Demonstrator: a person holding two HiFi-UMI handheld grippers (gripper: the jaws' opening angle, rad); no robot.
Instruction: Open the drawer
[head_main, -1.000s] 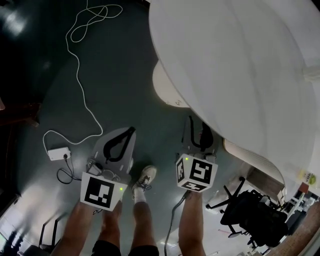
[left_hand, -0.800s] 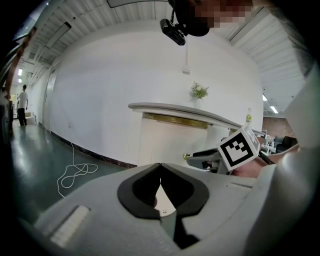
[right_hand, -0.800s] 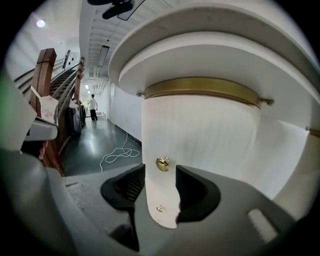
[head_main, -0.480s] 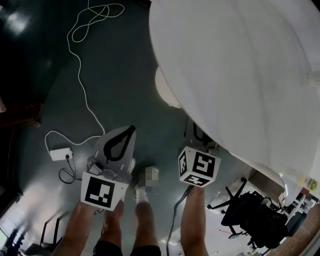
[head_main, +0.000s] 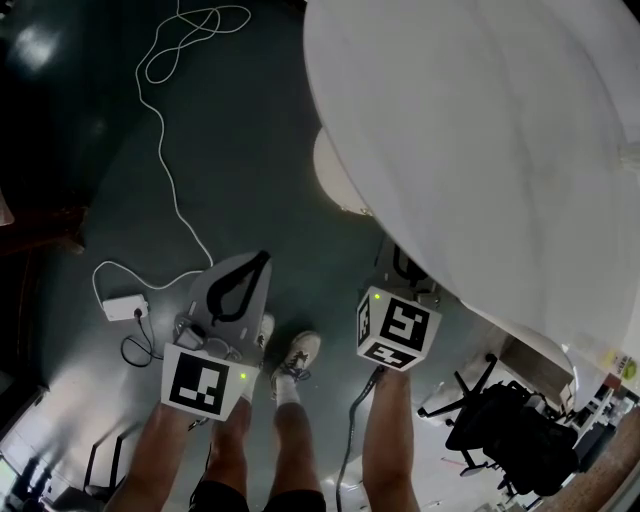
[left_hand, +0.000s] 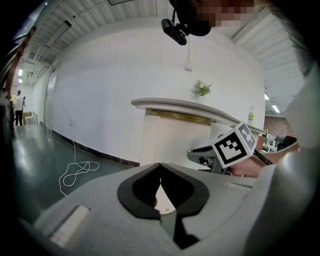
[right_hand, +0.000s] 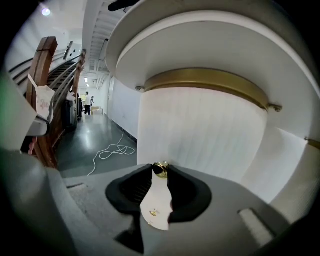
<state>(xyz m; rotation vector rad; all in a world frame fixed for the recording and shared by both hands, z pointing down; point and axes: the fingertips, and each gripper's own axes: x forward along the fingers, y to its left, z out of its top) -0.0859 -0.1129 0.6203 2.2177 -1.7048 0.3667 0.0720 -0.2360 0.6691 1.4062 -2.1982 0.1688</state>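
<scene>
Right gripper view shows the right gripper (right_hand: 160, 176) closed on a small brass knob (right_hand: 160, 169), pinched between its jaw tips. The knob sits on the curved white drawer front (right_hand: 200, 135), under a brass band and the round white tabletop (head_main: 480, 130). Left gripper view shows the left gripper (left_hand: 160, 166) with its jaws together and nothing between them, held off to the side above the dark floor (head_main: 240, 170).
</scene>
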